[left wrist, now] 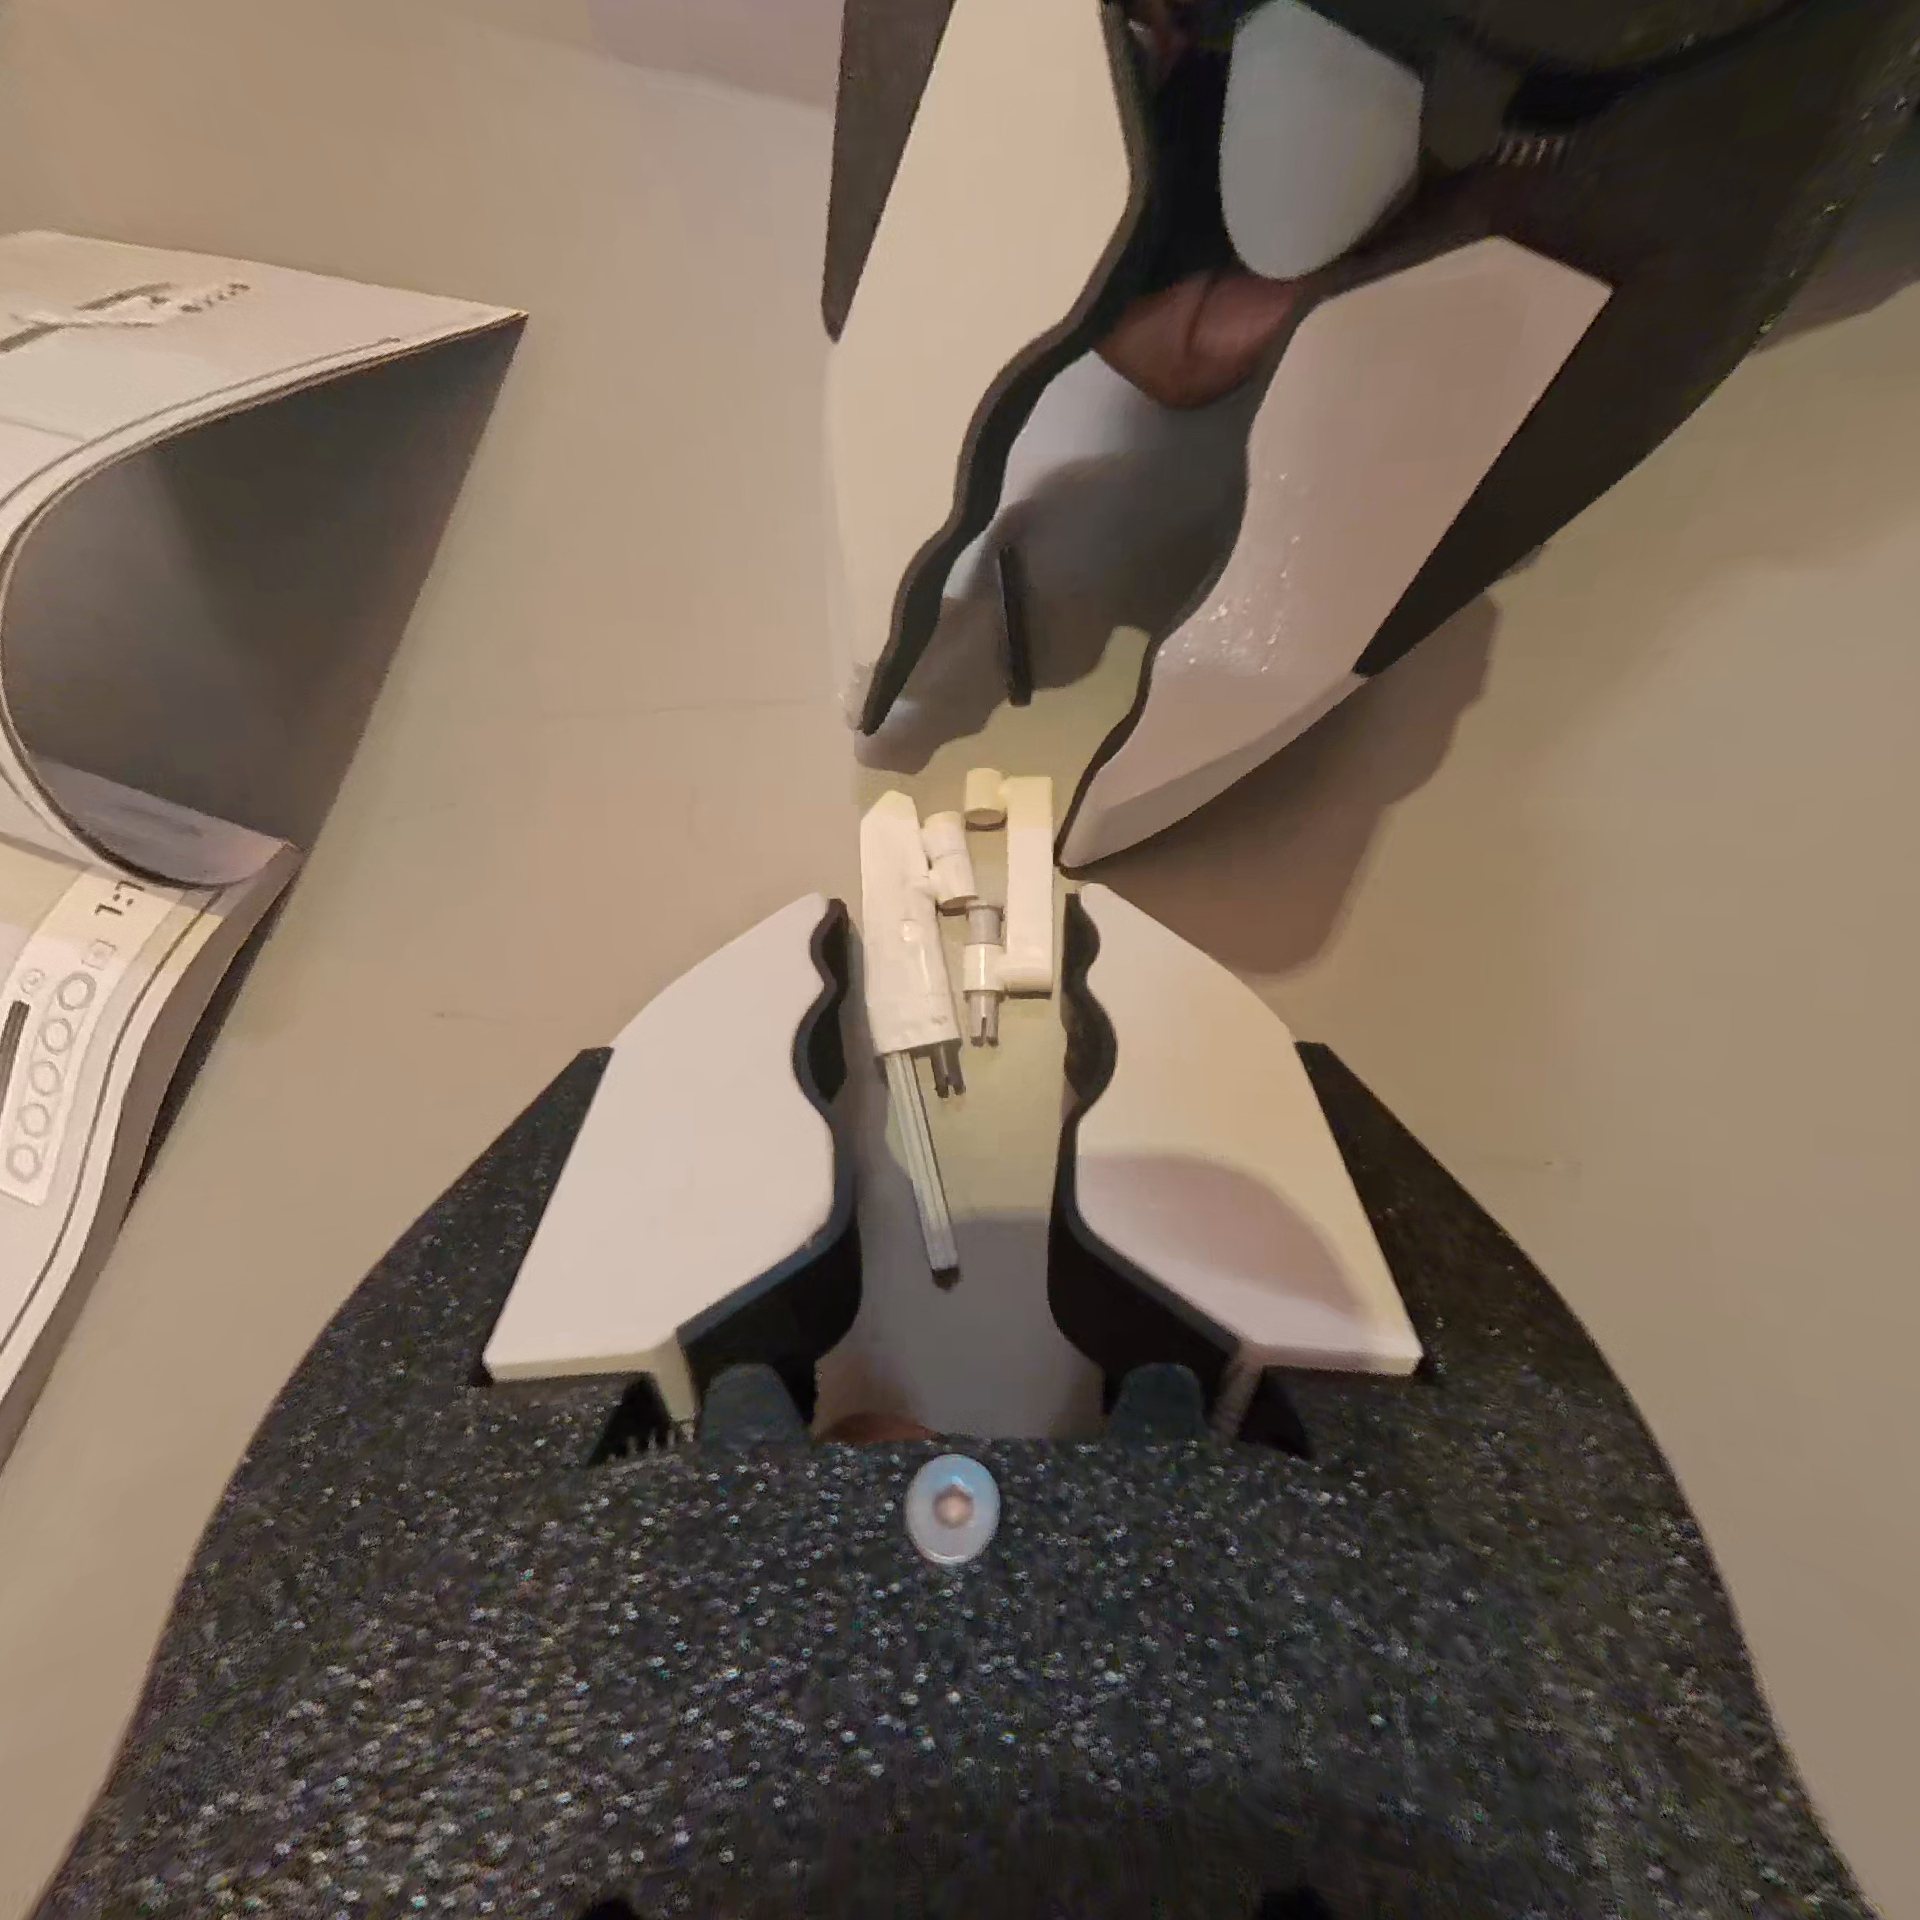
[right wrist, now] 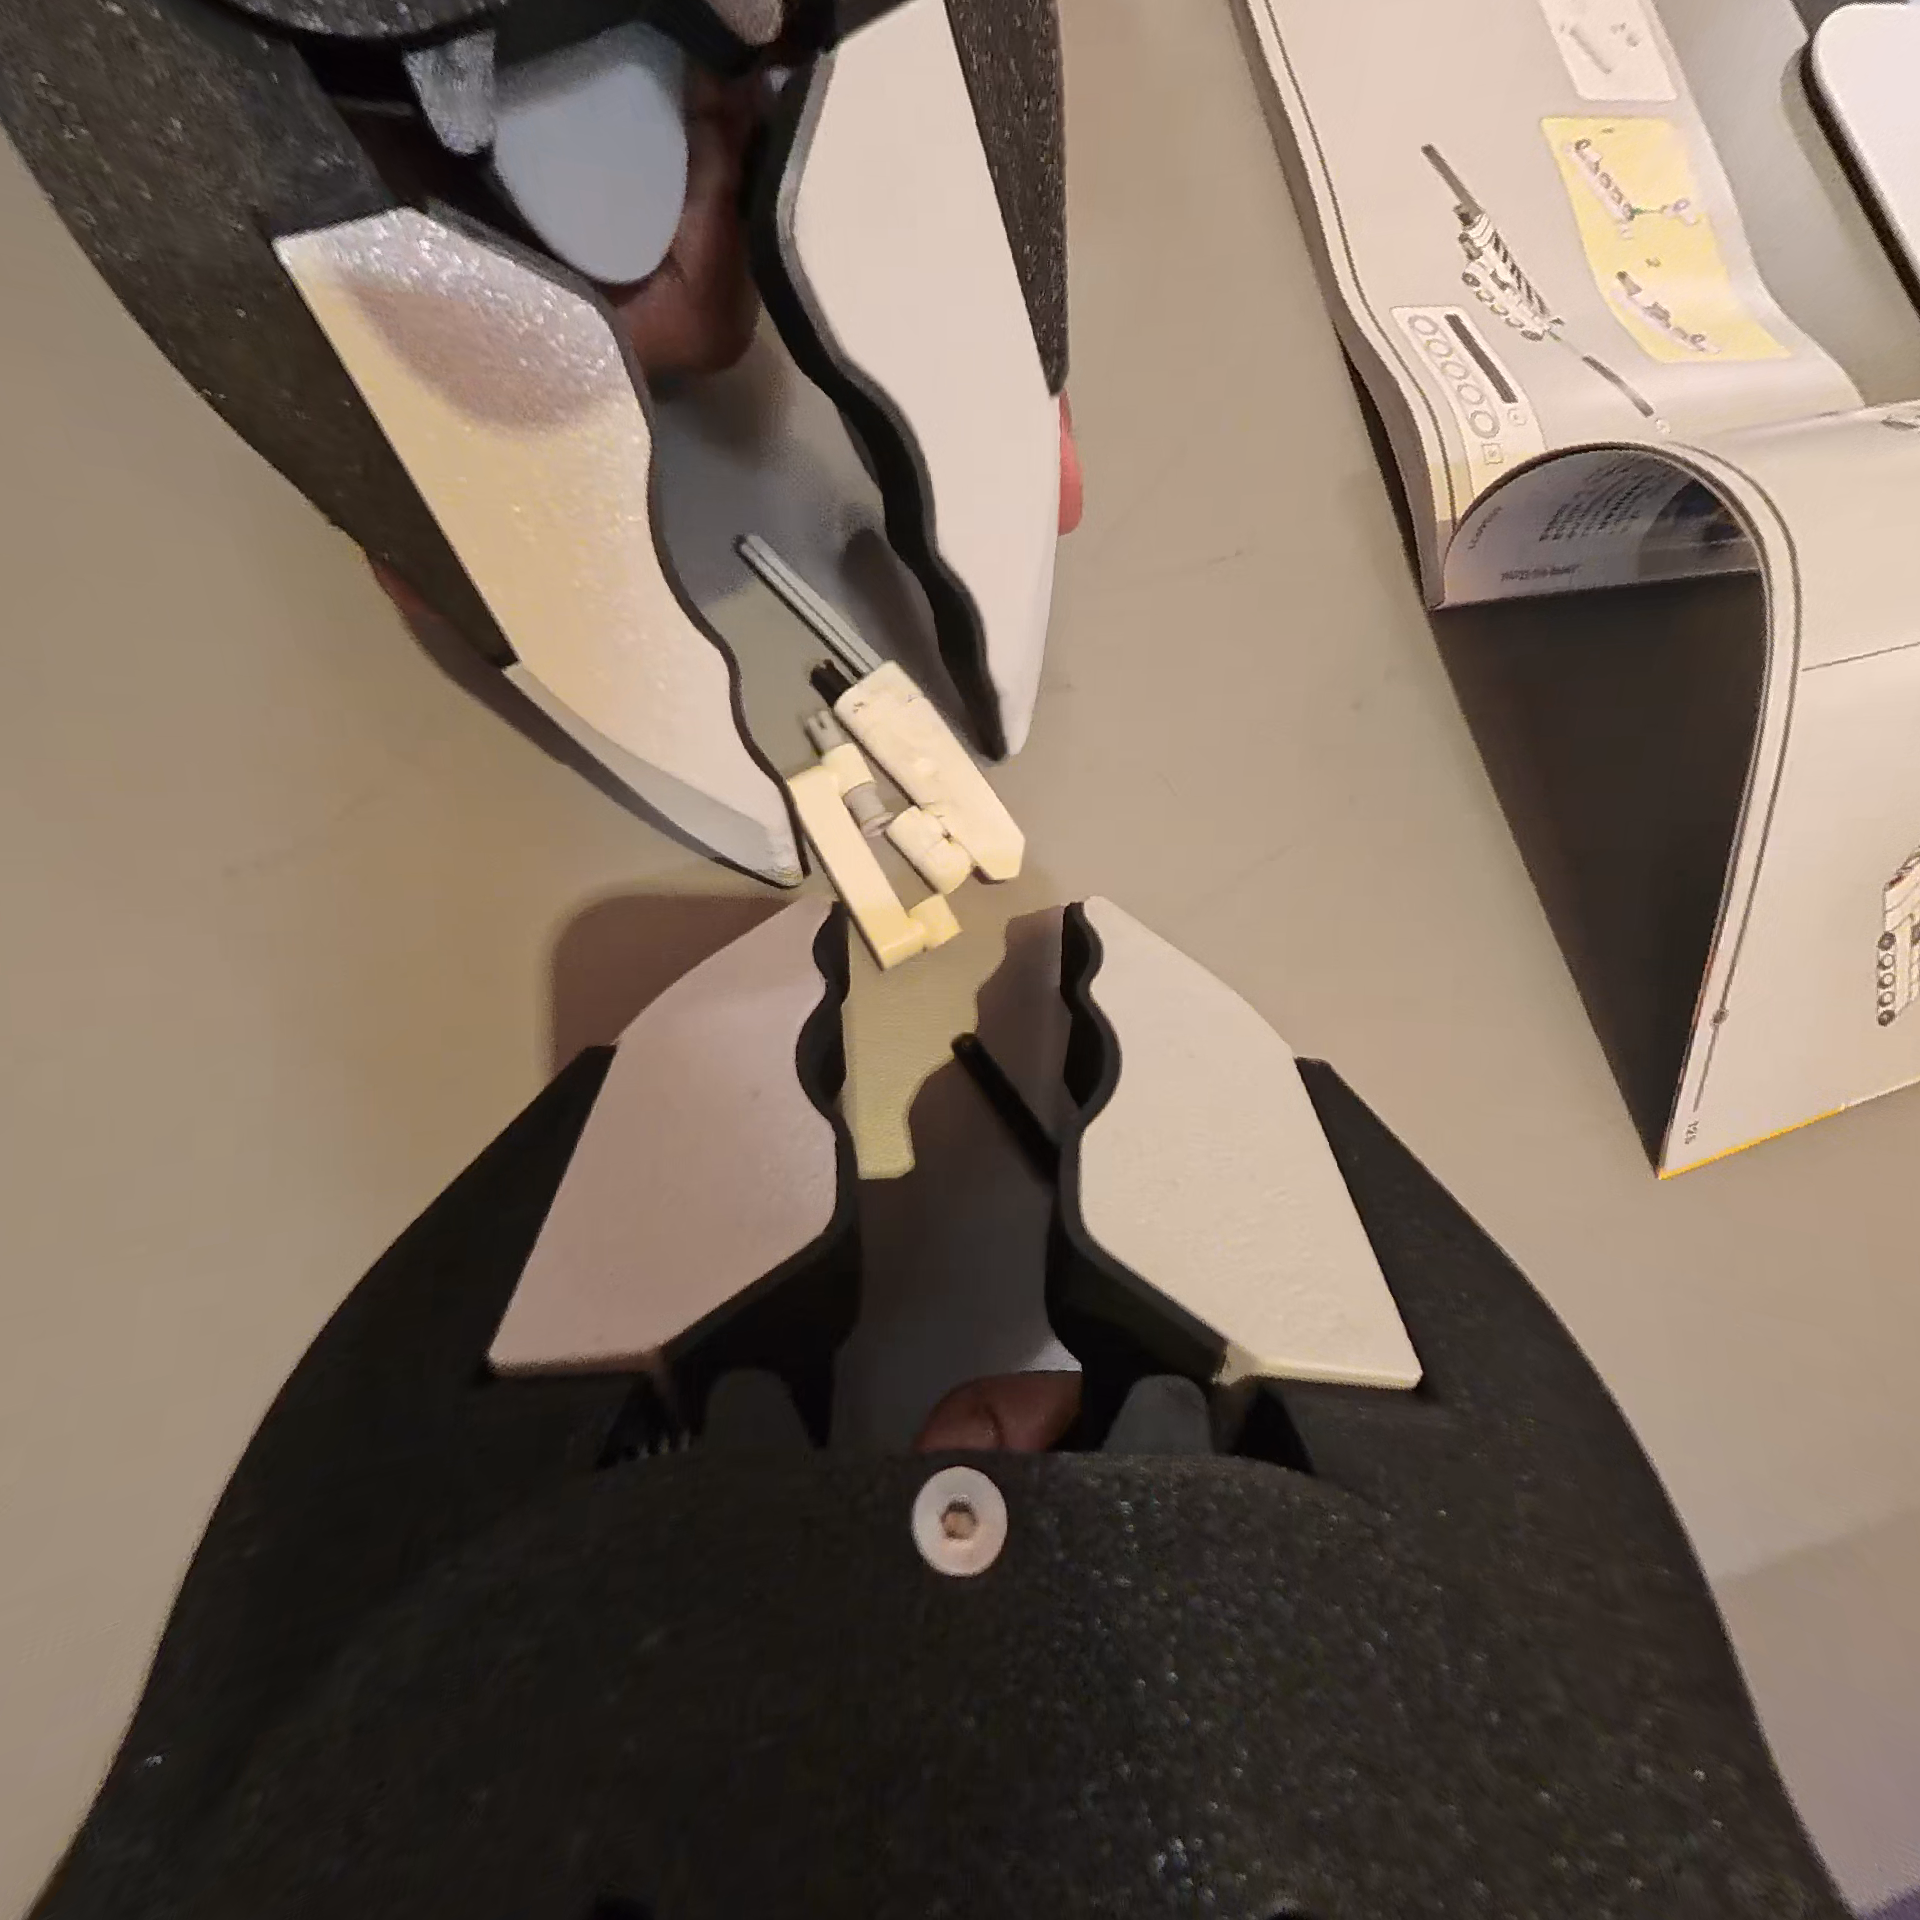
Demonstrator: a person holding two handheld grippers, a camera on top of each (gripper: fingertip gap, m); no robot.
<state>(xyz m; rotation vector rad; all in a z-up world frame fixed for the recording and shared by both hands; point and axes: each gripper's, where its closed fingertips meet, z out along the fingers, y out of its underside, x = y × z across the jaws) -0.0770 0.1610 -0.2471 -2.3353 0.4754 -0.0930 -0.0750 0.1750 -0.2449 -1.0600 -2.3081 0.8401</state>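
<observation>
Open, curled grey-and-white printed instruction booklet (left wrist: pixel 156 644) off to the side on the beige desk (left wrist: pixel 1558 1143); thin black rod (right wrist: pixel 1003 1101) lying between the right tool's (right wrist: pixel 951 914) spread fingers. Small cream-white plastic brick assembly with grey axles (left wrist: pixel 961 935), flat on the desk between both tools, ungripped. Left tool (left wrist: pixel 951 904) likewise open, straddling it.

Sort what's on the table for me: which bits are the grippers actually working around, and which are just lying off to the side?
At the grippers:
- white brick assembly with grey axles, lying on the table between the open left gripper and open right gripper, touched by neither
- short black pin between the right gripper's fingers

Off to the side:
- open instruction booklet
</observation>
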